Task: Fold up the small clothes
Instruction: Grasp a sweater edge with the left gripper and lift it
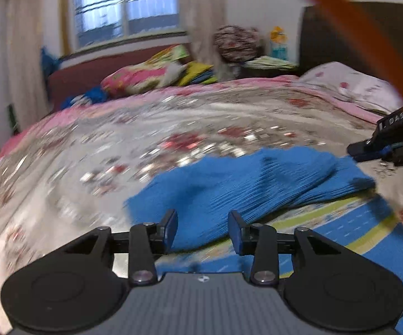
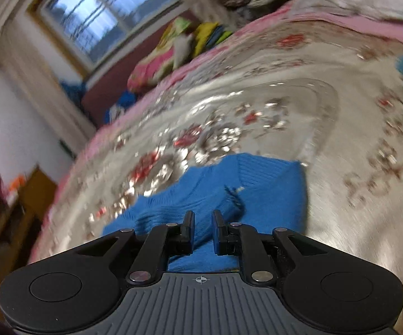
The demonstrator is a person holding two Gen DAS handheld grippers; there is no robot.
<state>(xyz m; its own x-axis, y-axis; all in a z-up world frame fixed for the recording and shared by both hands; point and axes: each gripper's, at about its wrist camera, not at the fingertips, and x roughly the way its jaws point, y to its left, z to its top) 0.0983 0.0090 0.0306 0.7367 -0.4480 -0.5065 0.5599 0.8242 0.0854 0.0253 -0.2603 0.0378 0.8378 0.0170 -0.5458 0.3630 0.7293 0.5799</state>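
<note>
The blue ribbed knit garment [image 1: 229, 184] lies rumpled on the bed [image 1: 62, 167], spread over the flowered quilt with one part bunched up and a loose end trailing to the right, where it rests partly on a blue, green and yellow printed cloth [image 1: 340, 223]; in the right wrist view the same garment [image 2: 257, 195] shows a ribbed band and a frayed-looking corner sticking up, so it reads as not yet squared off into a fold. The soft, flat bed serves as the working surface, which is probably why the garment is laid out low and open rather than held in the air. The left gripper [image 1: 202, 227] hangs just above the near edge of the knit with its jaws partly open and nothing between them, placed as if to take or let go of an edge. The right gripper [image 2: 202, 230] sits over the garment's near side with its jaws only a narrow gap apart; blue cloth shows through the gap, but I cannot tell whether any fabric is pinched. Farther off lie a pile of bright folded textiles [image 1: 151, 75] by the window [image 1: 126, 8] and a pillow [image 1: 349, 86] near the headboard, both well apart from the work.
</note>
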